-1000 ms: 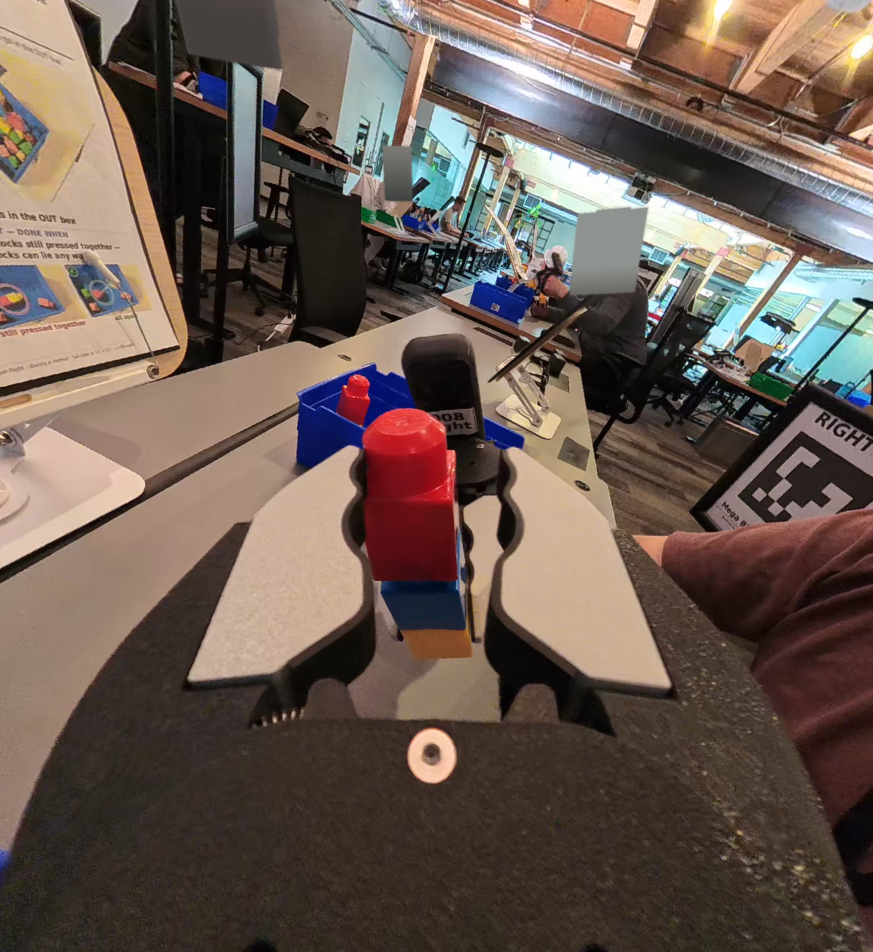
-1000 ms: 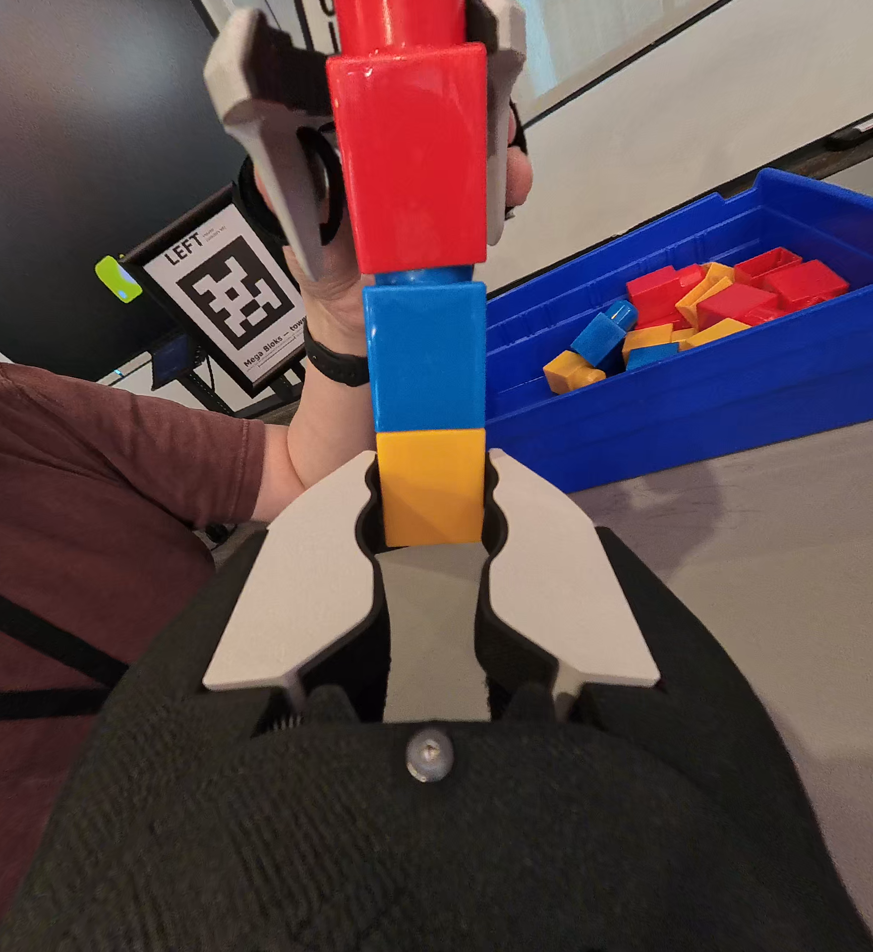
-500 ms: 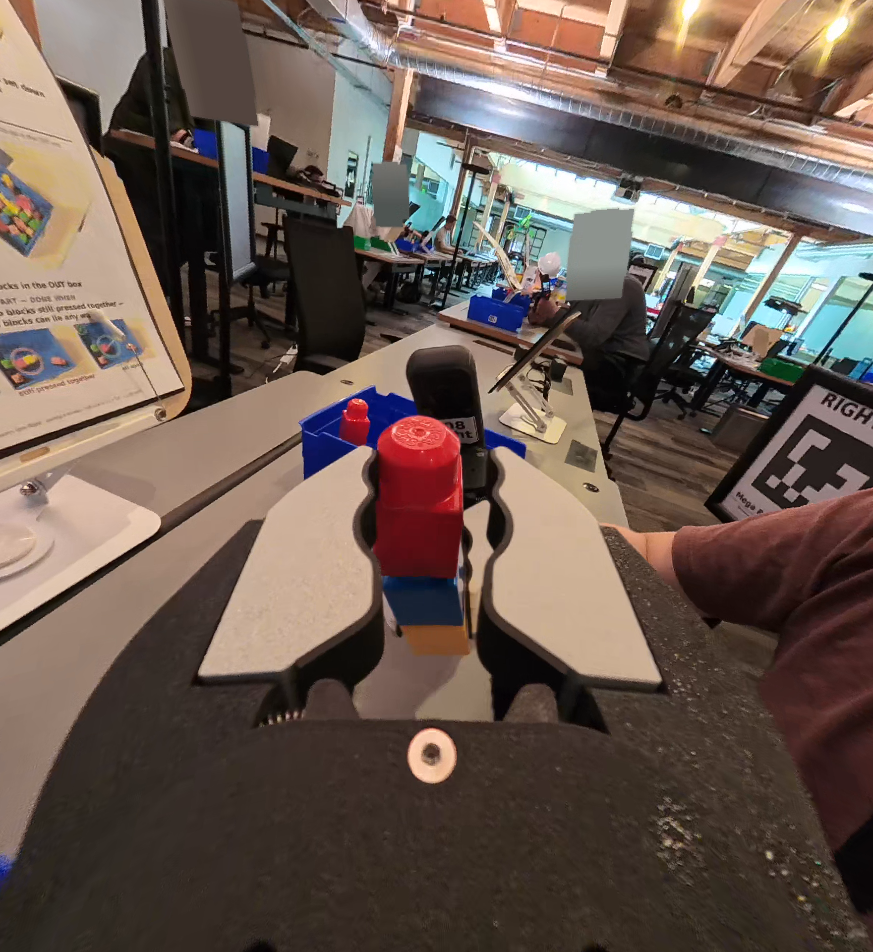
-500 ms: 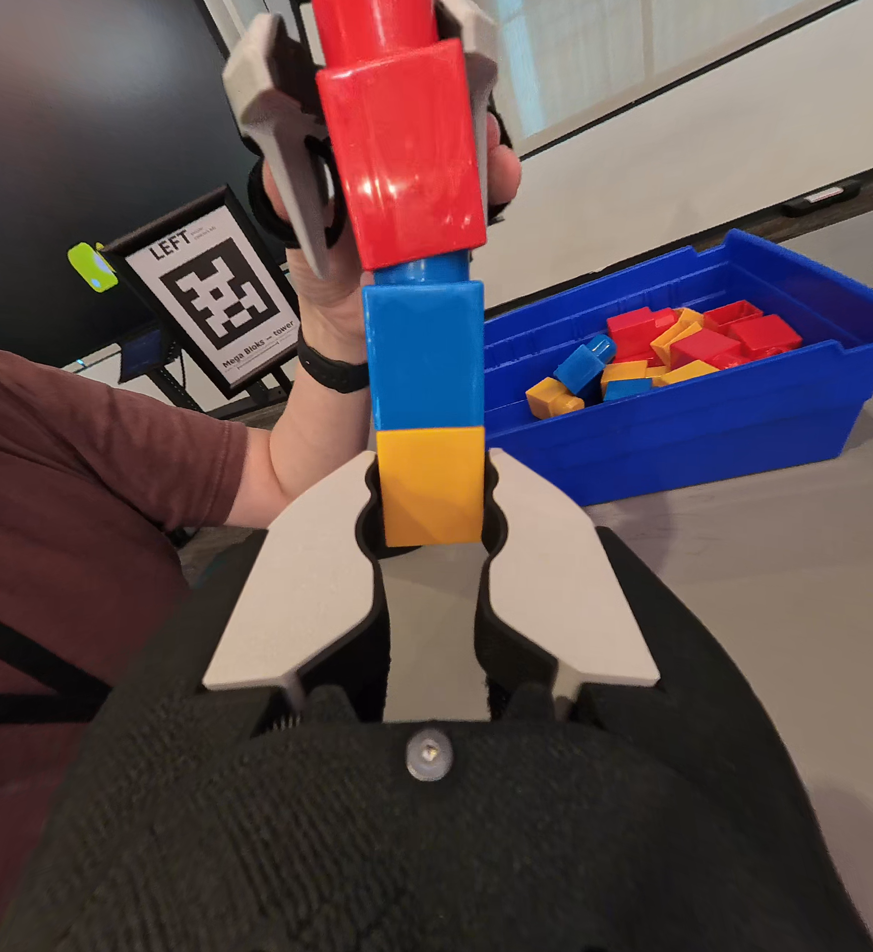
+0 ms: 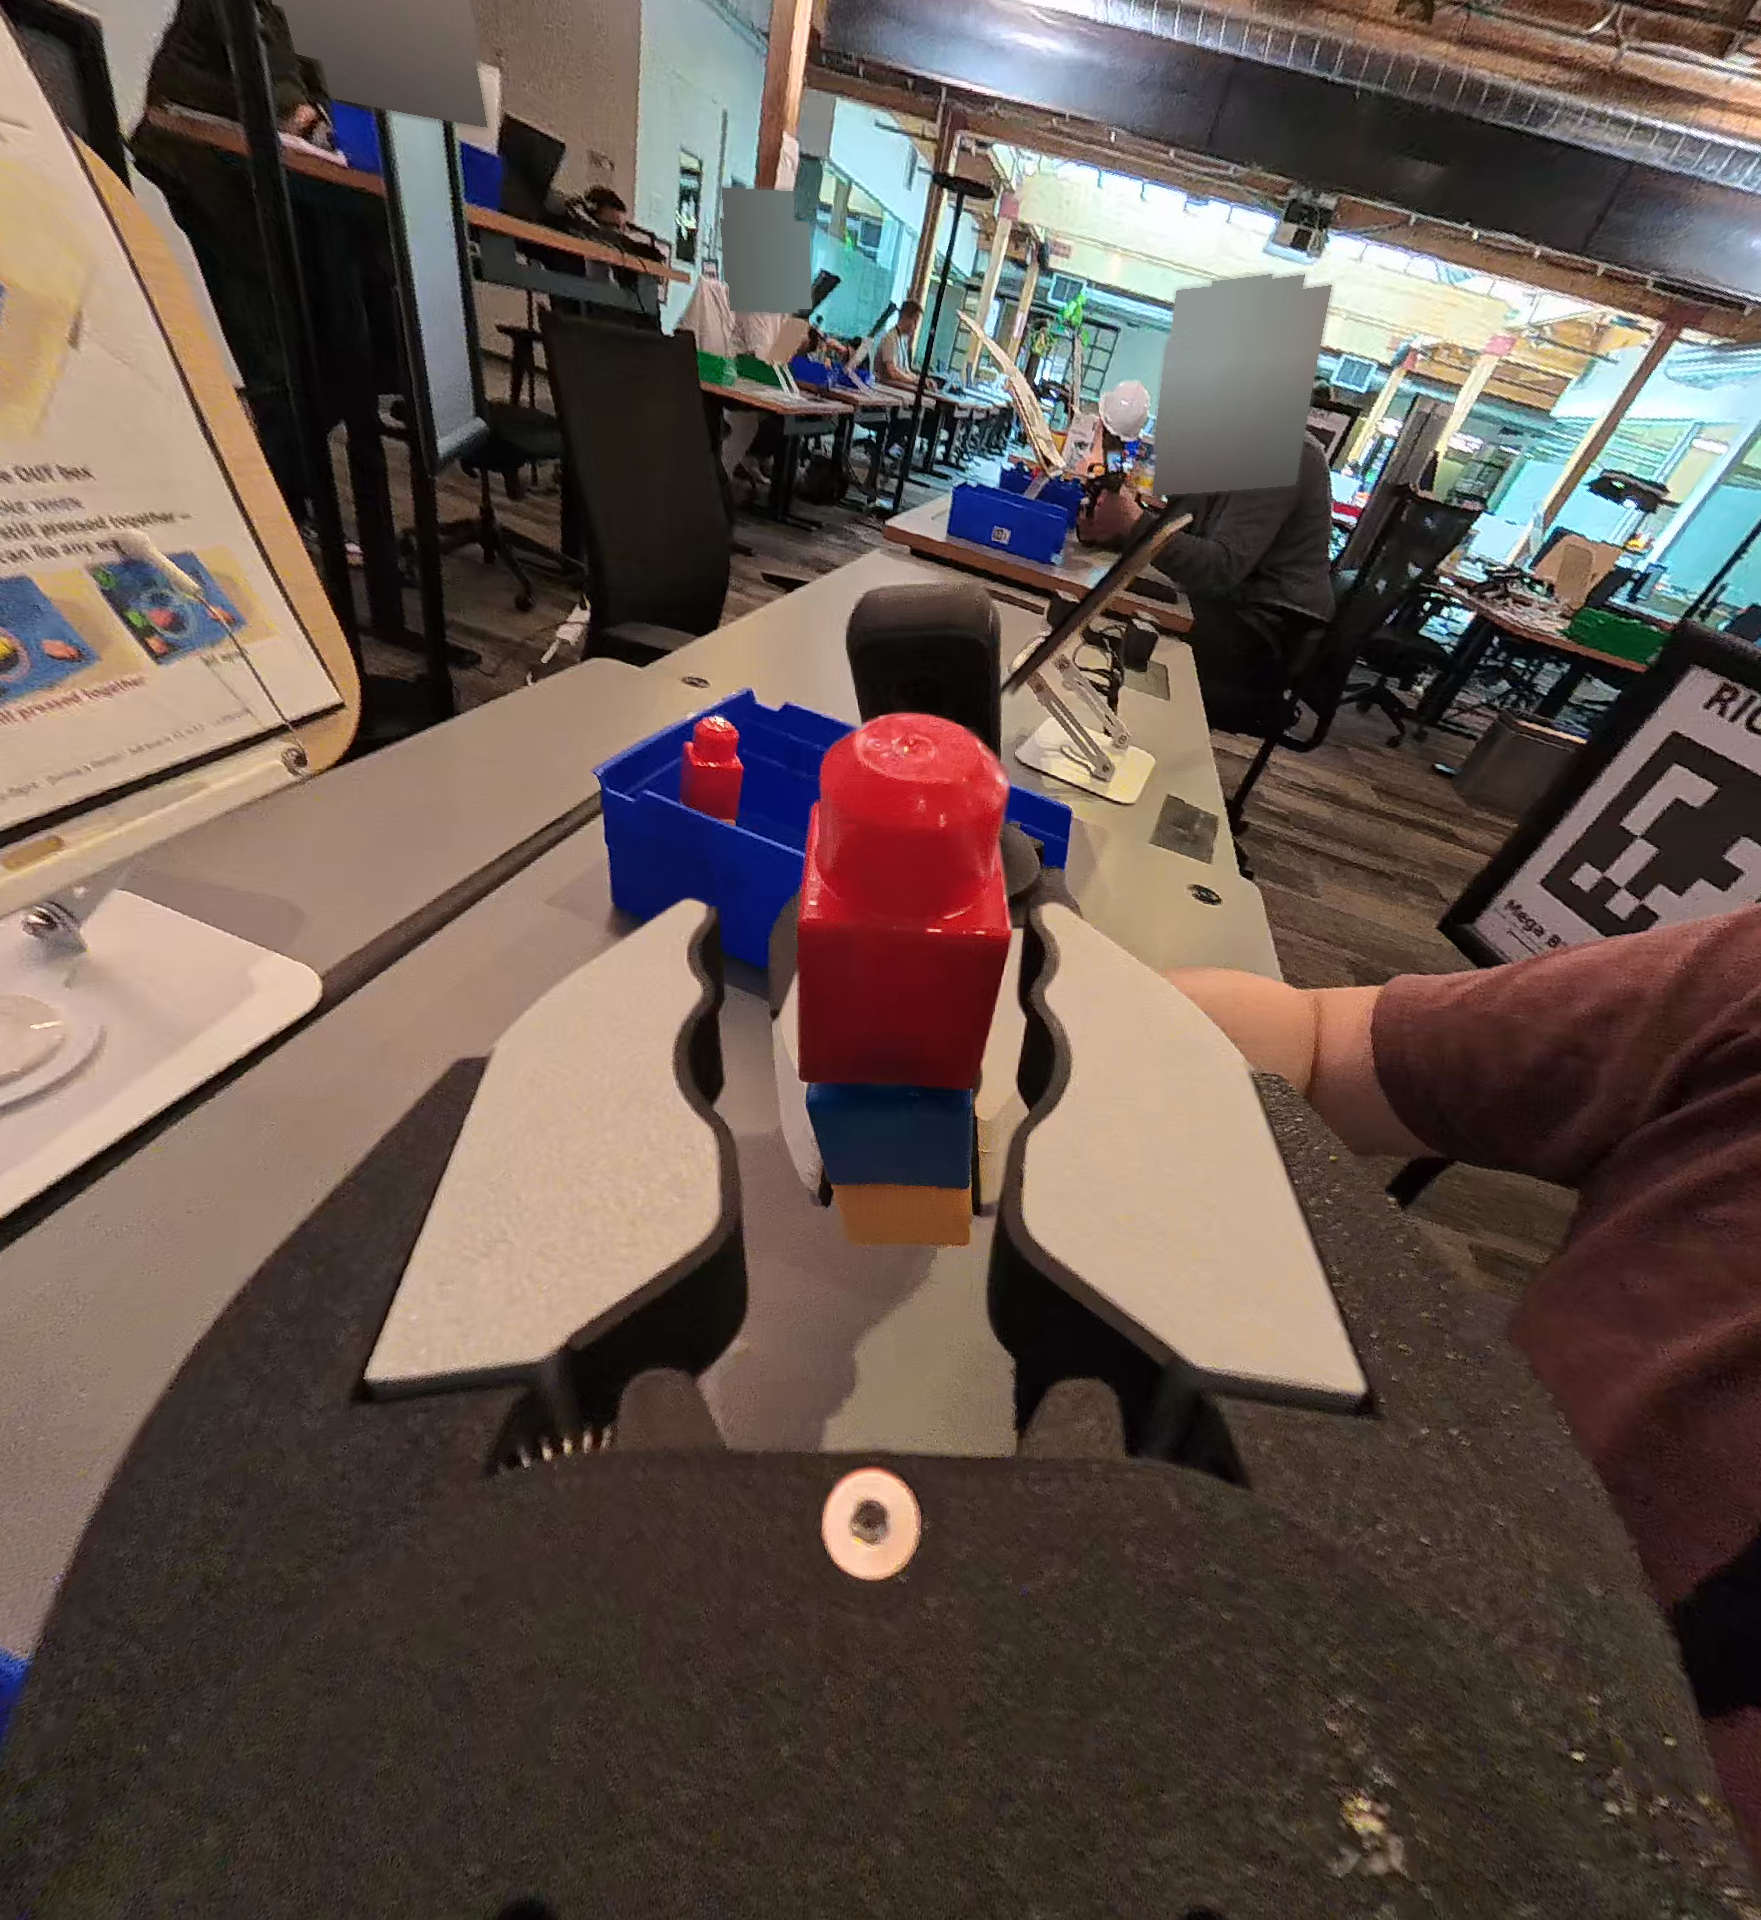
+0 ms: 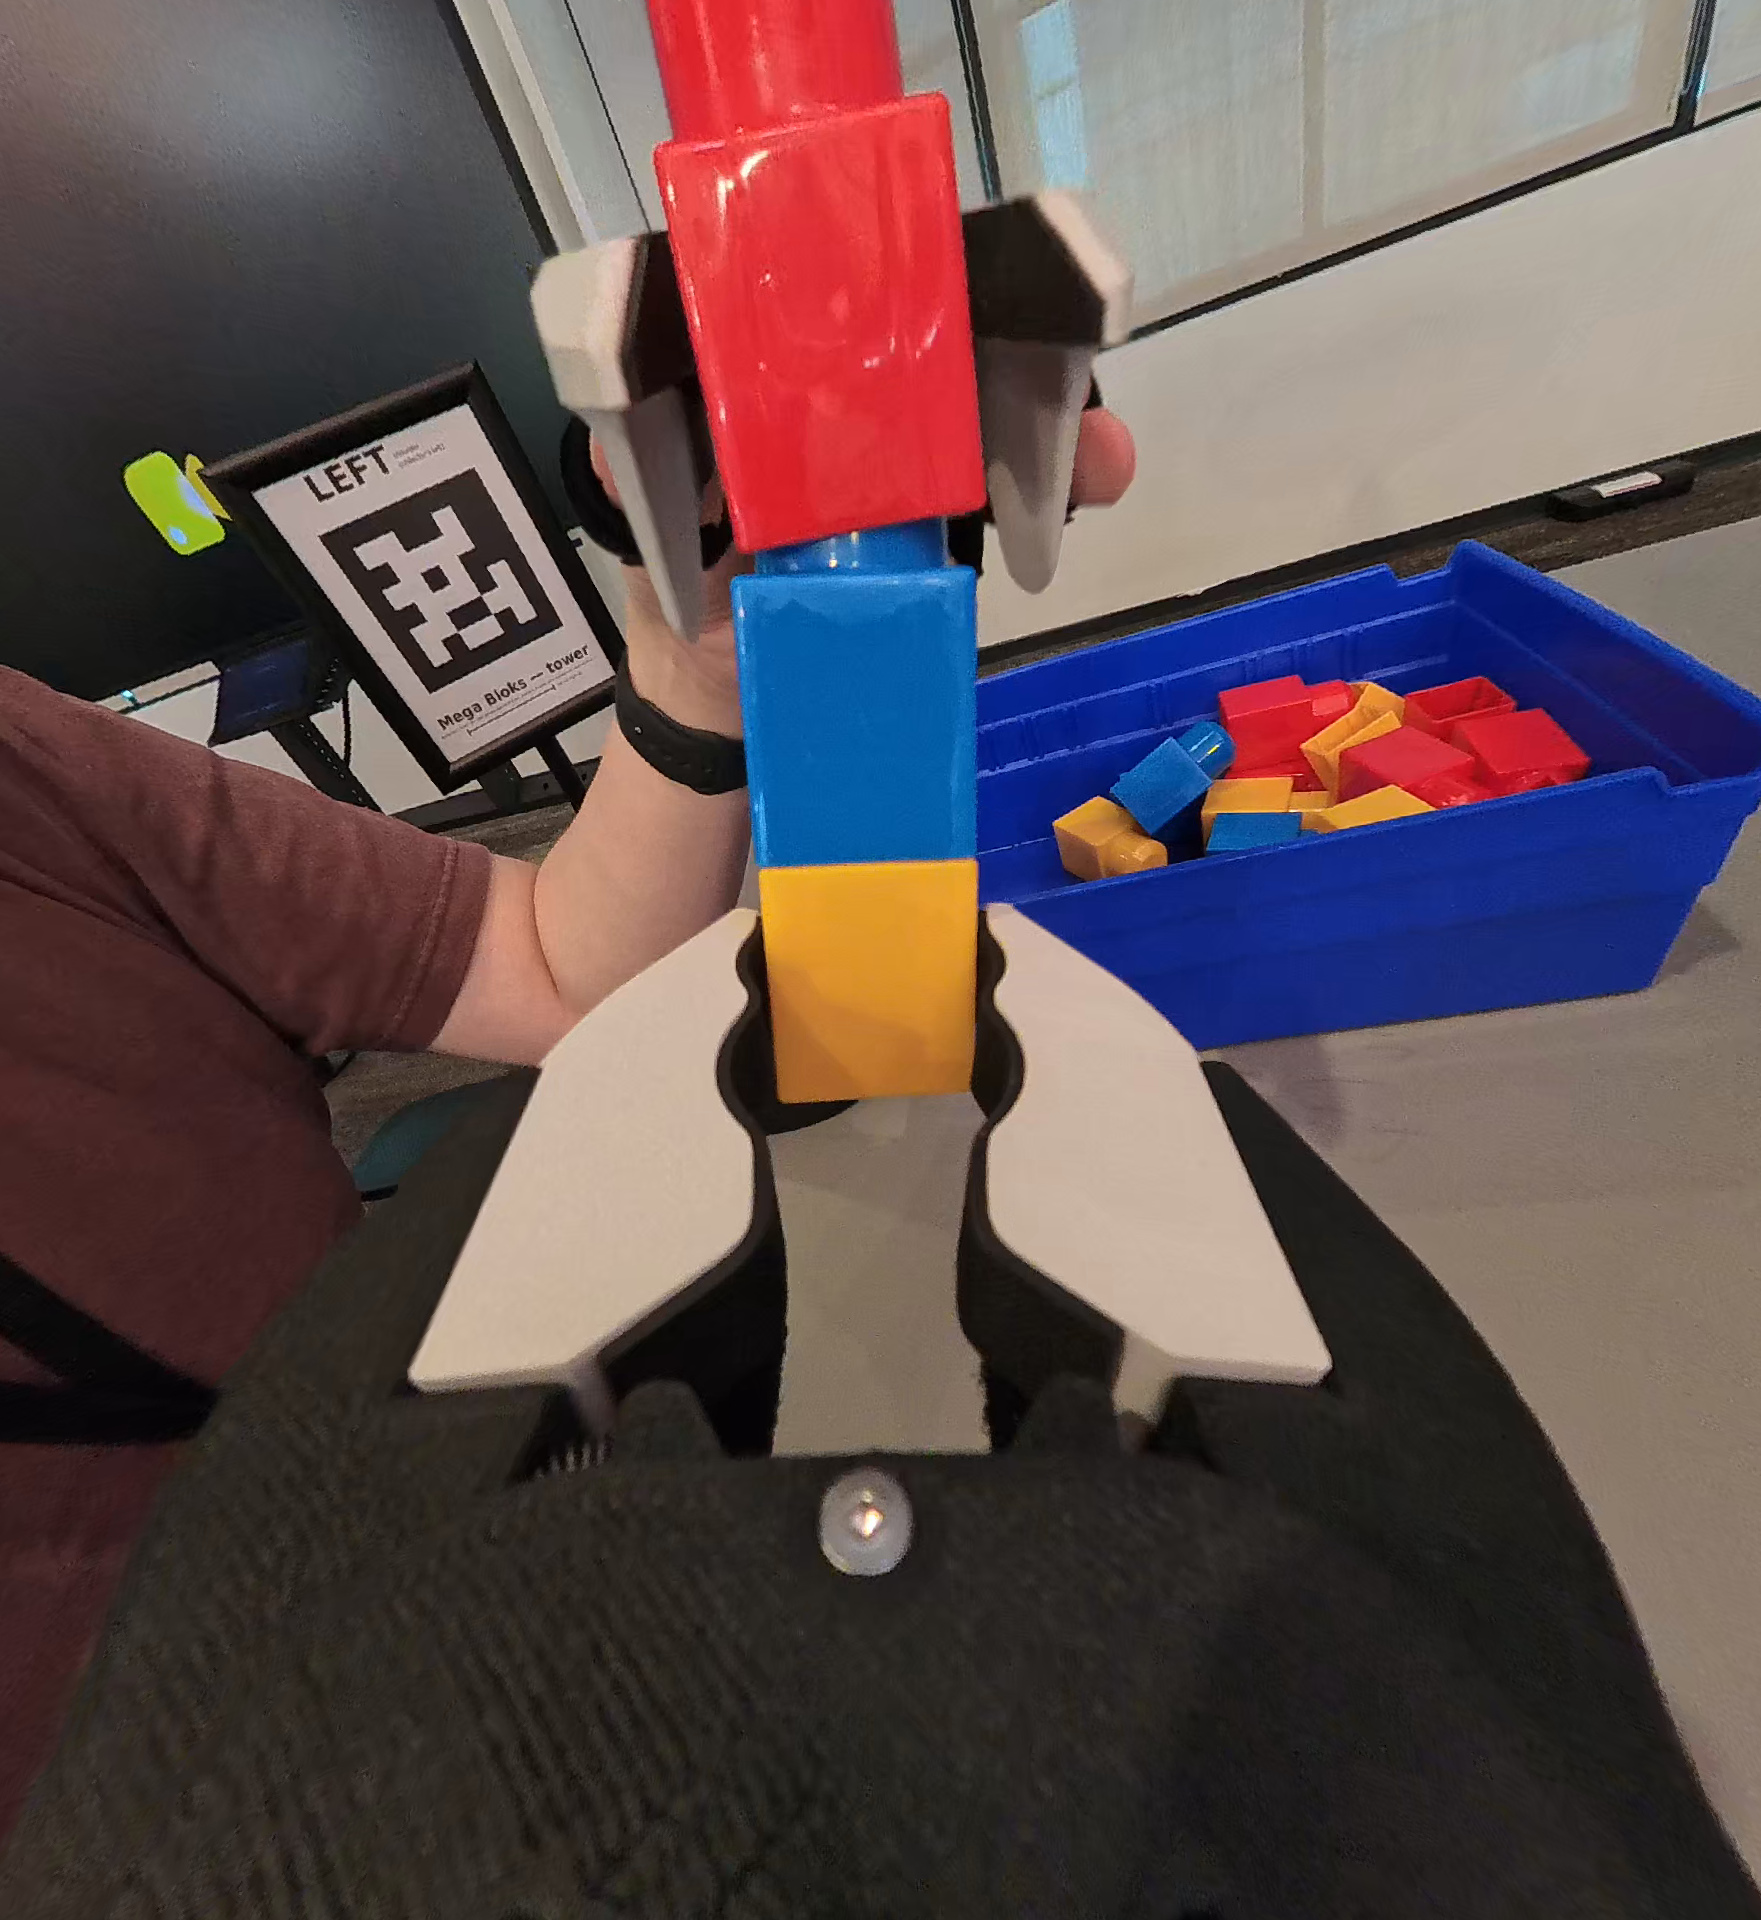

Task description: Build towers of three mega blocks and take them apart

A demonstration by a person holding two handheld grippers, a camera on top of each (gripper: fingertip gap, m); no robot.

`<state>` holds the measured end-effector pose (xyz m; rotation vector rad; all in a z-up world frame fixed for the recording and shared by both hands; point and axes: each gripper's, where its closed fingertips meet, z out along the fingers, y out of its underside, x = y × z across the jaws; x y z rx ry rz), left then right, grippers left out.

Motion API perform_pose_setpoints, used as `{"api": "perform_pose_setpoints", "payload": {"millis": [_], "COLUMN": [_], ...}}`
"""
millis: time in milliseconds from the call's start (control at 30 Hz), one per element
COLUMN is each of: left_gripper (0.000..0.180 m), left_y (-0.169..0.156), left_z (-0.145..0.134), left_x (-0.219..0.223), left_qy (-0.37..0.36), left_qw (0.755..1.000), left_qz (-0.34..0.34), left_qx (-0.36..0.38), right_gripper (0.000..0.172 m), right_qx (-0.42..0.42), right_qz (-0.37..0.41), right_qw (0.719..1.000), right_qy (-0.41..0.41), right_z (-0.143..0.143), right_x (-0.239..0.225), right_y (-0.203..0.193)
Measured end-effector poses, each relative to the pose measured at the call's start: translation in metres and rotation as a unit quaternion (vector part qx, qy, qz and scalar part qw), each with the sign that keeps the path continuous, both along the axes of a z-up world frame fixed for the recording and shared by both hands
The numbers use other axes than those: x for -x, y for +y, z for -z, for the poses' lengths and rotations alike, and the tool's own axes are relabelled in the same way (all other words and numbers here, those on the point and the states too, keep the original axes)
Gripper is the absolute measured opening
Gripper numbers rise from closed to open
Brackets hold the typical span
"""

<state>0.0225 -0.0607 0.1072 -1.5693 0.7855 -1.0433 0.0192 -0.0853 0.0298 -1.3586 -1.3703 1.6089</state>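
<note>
Open workshop of long desks point(image 5: 969, 582), black office chairs point(image 5: 637, 488), wood-plank floor point(image 5: 1354, 862), beamed ceiling point(image 5: 1271, 94).

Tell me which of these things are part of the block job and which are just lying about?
Part of the job:
- tower: red on blue on yellow block
- right tongs, gripping the yellow block
- left tongs, open around the red block
- bin of loose blocks
- second bin

Lying about:
- instruction board
- framed marker signs
- chair

open-plan workshop office | rows of long grey desks point(image 5: 782, 400) | black office chairs point(image 5: 637, 468) | exposed timber ceiling beams point(image 5: 1323, 62)
</note>
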Motion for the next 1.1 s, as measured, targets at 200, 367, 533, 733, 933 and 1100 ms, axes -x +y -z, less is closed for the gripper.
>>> {"api": "perform_pose_setpoints", "payload": {"millis": [200,367,533,733,933,1100], "left_gripper": [0.035,0.036,0.036,0.035,0.035,0.036], "left_y": [-0.001,0.0,0.0,-0.003,0.001,0.003], "left_z": [0.005,0.004,0.001,0.012,0.028,0.032], "left_x": [-0.01,-0.01,-0.013,-0.009,-0.008,-0.006], "left_qy": [-0.025,-0.068,-0.082,-0.018,0.009,0.009], "left_qw": [0.999,0.994,0.992,0.997,0.994,0.992], "left_qz": [0.031,0.053,0.056,0.044,0.047,0.046], "left_qx": [0.035,0.074,0.074,0.065,0.095,0.114], "right_gripper": [0.036,0.036,0.036,0.035,0.035,0.036], "right_qx": [0.017,0.036,0.046,0.032,0.008,0.023], "right_qz": [-0.012,-0.019,-0.017,-0.018,-0.001,-0.007], "right_qw": [1.0,0.999,0.998,0.999,0.999,0.998], "right_qy": [0.005,0.012,0.027,-0.004,-0.046,-0.053], "right_z": [-0.001,-0.001,-0.006,0.0,0.015,0.017], "right_x": [-0.001,0.001,0.0,0.0,0.003,0.003], "right_y": [-0.002,-0.004,-0.003,-0.004,0.0,0.0]}}
